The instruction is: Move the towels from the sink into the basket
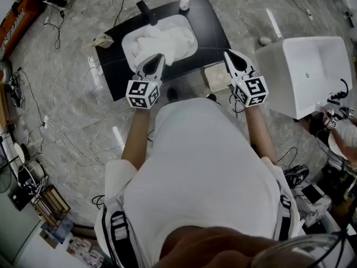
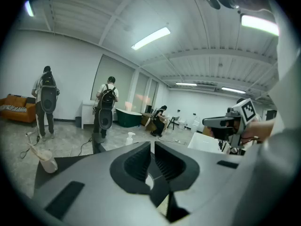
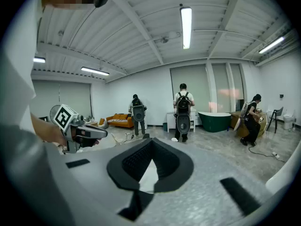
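Nearest is the person's white shirt (image 1: 201, 166), with a bare forearm reaching forward on each side. The left claw (image 1: 159, 57) is pressed together: its dark ribbed pads leave only a sliver between them, and nothing is pinched. The right claw (image 1: 227, 53) also has its tips meeting in a narrow wedge, with nothing in it. Both tilt slightly downward, each with its black-and-white marker cube at the hand end.

Down between the two claws, just beside the right one, a cream rectangular perforated basket (image 1: 216, 77) sits on the grey marbled floor (image 1: 67, 121). It looks empty, though it is small in the head view.

Directly ahead of the left claw is the white oval sink (image 1: 131, 41), set in a black rectangular countertop (image 1: 212, 21). The crumpled white towels (image 1: 164, 41) are heaped inside the sink. That claw's tips overlap the near edge of the heap (whether they touch it cannot be told).

Beyond the towels a black faucet (image 1: 147, 13) stands at the sink's far rim. A white pump bottle (image 1: 184, 1) stands on the counter's far edge, ahead of the right claw.

Off the right claw's outer side stands a large white bathtub (image 1: 295, 82).

Far across the room, ahead of the left claw, two people with backpacks (image 2: 107, 105) stand facing away near a dark green tub (image 2: 128, 117)
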Tool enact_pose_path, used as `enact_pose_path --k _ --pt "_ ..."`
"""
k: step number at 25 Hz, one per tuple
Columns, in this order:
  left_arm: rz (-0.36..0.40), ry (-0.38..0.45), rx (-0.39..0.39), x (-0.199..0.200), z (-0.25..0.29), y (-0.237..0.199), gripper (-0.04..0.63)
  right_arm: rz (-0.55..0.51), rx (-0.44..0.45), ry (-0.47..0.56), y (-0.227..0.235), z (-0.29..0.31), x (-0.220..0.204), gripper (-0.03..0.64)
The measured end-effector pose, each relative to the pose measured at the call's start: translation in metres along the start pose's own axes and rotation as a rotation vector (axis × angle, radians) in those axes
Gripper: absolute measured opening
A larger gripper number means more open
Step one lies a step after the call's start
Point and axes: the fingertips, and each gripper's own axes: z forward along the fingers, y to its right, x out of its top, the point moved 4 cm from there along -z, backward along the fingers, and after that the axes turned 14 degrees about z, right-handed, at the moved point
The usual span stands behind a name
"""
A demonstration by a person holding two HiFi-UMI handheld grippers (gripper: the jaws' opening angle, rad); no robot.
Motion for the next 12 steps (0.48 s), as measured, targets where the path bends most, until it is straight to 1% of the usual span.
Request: enact_pose_path --k 12 --pt "-0.001 -0.017 -0.011 -0.010 0.006 -0.007 0.028 0.006 0.000 -0.007 -0.001 0.011 -0.006 -0.005"
